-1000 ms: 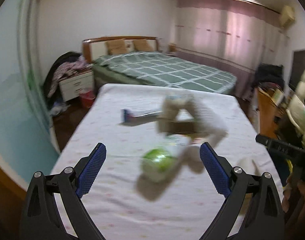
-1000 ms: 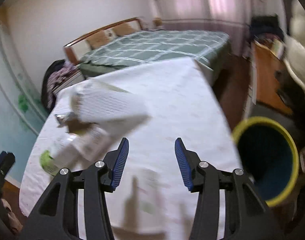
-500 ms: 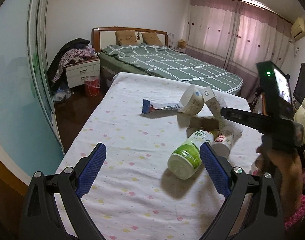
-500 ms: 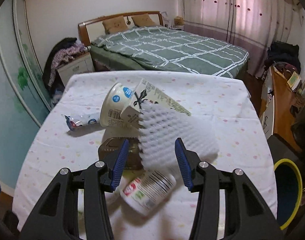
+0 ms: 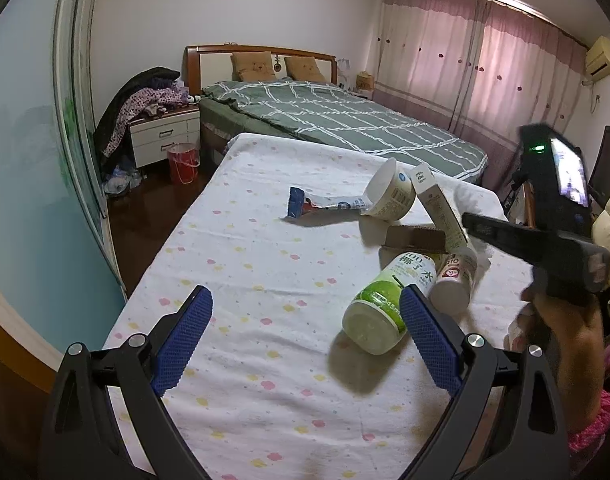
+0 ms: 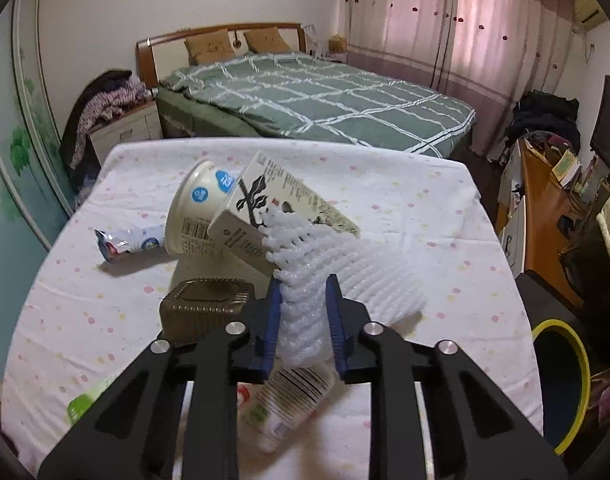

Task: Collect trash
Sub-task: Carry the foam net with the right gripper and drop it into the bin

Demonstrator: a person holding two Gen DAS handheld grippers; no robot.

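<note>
White foam net (image 6: 337,276) — long axis up-right — in the closing right tool (image 6: 303,324).

Black angular frames with silver screw heads and blue textured pads on left hand-held gripper (image 5: 305,336) and right hand-held gripper (image 6: 303,322); pink knitted sleeve (image 5: 593,424) at four o'clock.

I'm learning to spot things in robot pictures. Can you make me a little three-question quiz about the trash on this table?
1. True or false: the left gripper is open and holds nothing.
2. What lies between the closing jaws of the right gripper? A) white foam net B) brown tin C) paper cup
3. What colour is the rim of the bin beside the table?

Key: 1 true. 2 A, the white foam net. 3 yellow.
</note>
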